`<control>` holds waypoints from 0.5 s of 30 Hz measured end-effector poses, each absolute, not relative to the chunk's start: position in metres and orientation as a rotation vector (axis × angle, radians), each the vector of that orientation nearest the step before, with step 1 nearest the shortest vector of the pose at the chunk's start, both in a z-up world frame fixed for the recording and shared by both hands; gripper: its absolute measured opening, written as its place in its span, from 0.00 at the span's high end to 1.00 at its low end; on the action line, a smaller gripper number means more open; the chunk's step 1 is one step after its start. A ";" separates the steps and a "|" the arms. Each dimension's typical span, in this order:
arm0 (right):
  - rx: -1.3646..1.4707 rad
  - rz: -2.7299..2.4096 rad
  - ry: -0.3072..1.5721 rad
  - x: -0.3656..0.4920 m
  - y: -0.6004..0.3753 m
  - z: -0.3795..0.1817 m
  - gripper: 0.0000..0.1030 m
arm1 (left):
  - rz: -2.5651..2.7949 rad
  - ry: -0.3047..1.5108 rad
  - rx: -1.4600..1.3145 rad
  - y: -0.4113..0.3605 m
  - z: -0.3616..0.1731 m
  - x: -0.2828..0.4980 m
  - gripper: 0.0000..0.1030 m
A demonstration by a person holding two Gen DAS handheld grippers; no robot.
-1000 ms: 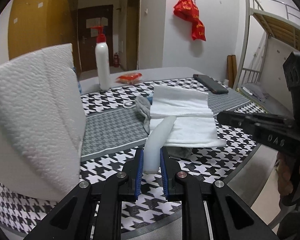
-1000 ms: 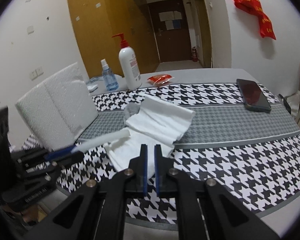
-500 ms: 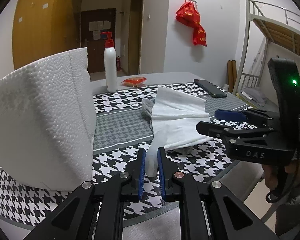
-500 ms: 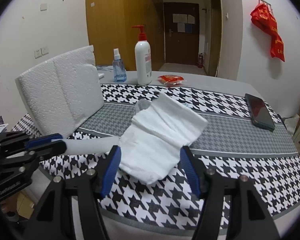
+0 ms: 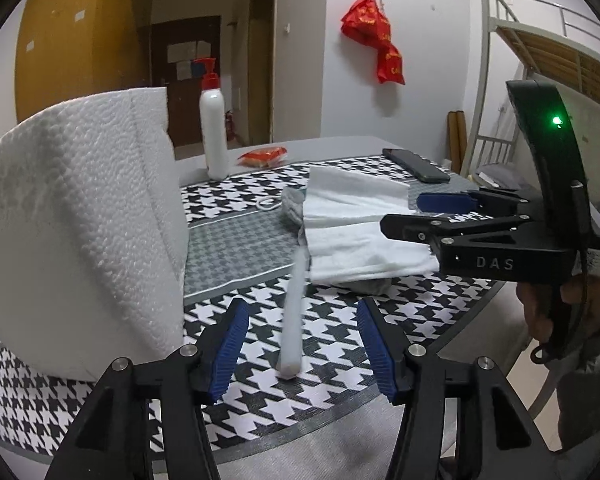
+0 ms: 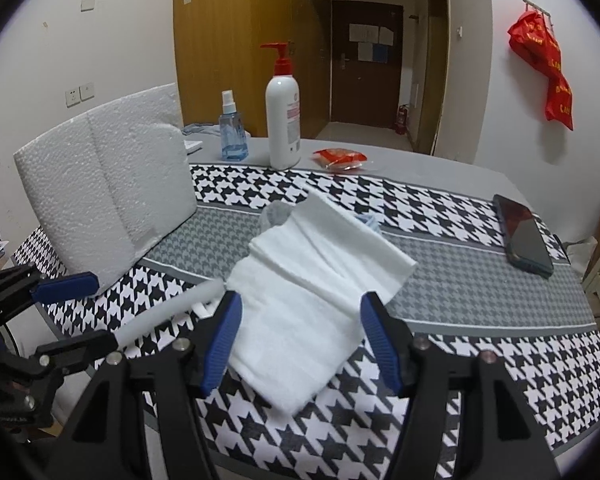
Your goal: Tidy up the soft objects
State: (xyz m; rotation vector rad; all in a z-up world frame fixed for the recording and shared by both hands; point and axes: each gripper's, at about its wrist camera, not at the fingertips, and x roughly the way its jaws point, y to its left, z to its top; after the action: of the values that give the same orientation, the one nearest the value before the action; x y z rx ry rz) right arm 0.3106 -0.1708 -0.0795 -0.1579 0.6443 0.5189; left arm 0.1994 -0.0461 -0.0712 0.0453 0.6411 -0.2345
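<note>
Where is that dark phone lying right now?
In the right wrist view the phone lies flat near the table's far right edge, on the houndstooth cloth, right of the white folded towel.

A dorm-like room: metal bunk bed (image 5: 548, 56), wooden wardrobe (image 6: 244, 40), table with houndstooth cloth (image 6: 480, 312)

Left gripper (image 5: 300, 344): black angular linkage arms joined by silver round-head screws, each ending in ribbed blue fingers (image 5: 229, 354). Right gripper (image 5: 420, 216): the same black frame with blue pads, pale "DAS" lettering on its side, a curved black housing bearing a green light, and a black cord loop hanging beneath. Hand (image 5: 548, 312) on its grip, with a grey sleeve (image 5: 588, 376) below.
</note>
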 end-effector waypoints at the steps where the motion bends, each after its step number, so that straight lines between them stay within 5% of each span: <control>1: -0.160 0.517 0.642 0.311 -0.171 -0.079 0.36 | -0.242 0.652 0.050 -0.048 -0.073 0.203 0.43; 15: -0.197 0.574 0.685 0.334 -0.169 -0.090 0.36 | -0.264 0.778 0.037 -0.056 -0.093 0.237 0.43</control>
State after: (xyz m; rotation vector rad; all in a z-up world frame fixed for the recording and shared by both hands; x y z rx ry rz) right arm 0.3345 -0.1688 -0.0900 -0.1972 0.6850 0.5743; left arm 0.2375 -0.0562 -0.0931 0.0373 0.7779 -0.2640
